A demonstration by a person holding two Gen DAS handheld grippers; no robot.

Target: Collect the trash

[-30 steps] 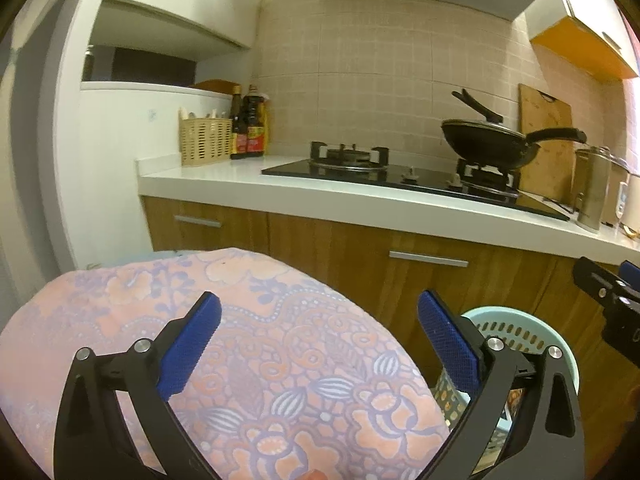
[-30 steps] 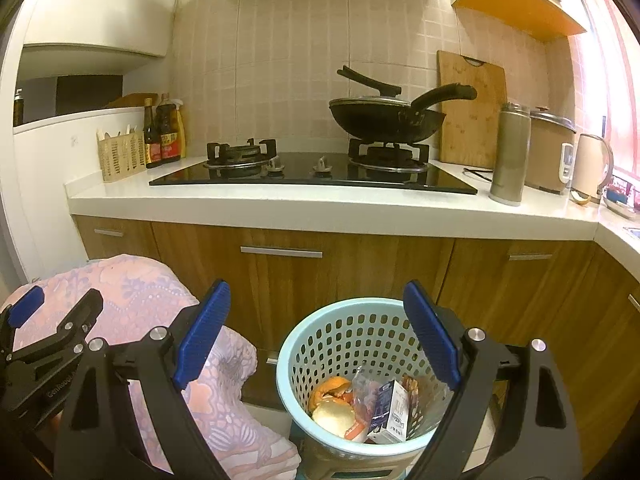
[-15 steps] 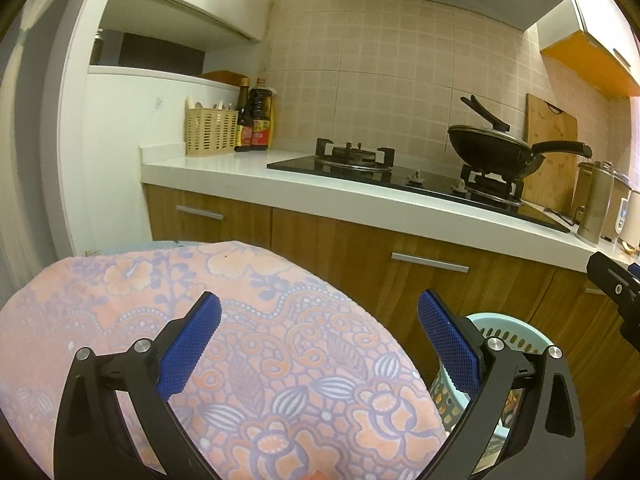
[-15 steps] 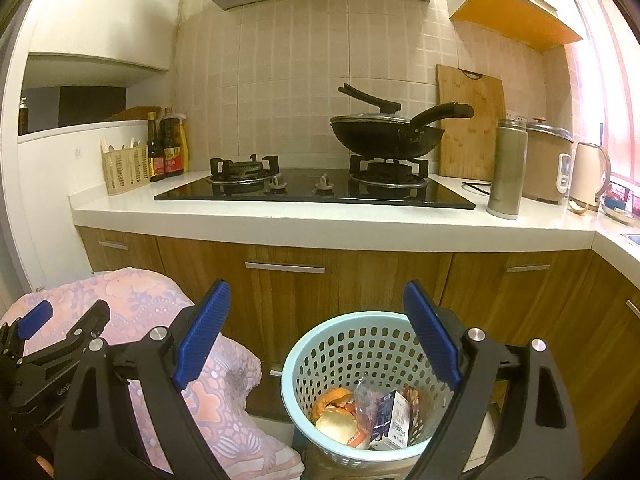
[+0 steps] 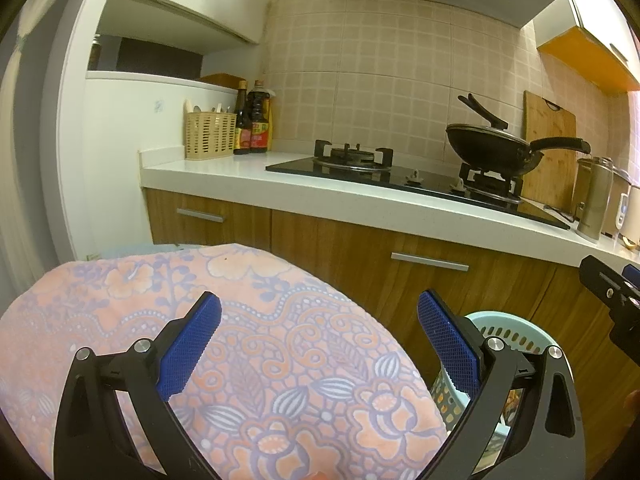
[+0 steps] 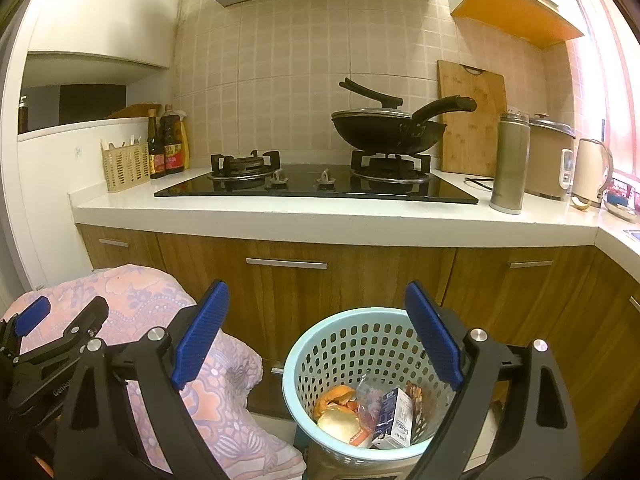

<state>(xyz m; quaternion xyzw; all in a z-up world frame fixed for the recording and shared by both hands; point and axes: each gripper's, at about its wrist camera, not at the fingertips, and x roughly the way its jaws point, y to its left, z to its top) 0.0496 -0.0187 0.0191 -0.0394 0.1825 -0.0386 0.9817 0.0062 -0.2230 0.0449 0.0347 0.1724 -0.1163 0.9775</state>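
Note:
A pale blue perforated waste basket point(image 6: 320, 356) stands on the floor before the wooden cabinets, and its rim point(image 5: 502, 322) shows behind the left gripper's right finger. In it lie orange peel point(image 6: 334, 396), a round pale piece point(image 6: 338, 422), a small blue-and-white carton point(image 6: 394, 420) and wrappers. My right gripper point(image 6: 316, 338) hangs open above and in front of the basket, nothing between its blue pads. My left gripper point(image 5: 318, 346) is open over a pink floral cloth point(image 5: 248, 344), its fingers empty.
The floral cloth point(image 6: 132, 304) drapes a rounded bulk left of the basket. Behind runs a white counter point(image 6: 328, 216) with a gas hob point(image 6: 312, 184), a black lidded wok point(image 6: 386, 128), a cutting board point(image 6: 472, 116), a steel flask point(image 6: 510, 162), sauce bottles point(image 6: 168, 142) and a kettle point(image 6: 592, 172).
Both views have tilted slightly, so the counter and basket sit lower in the picture than a second ago. Both grippers stay open and empty.

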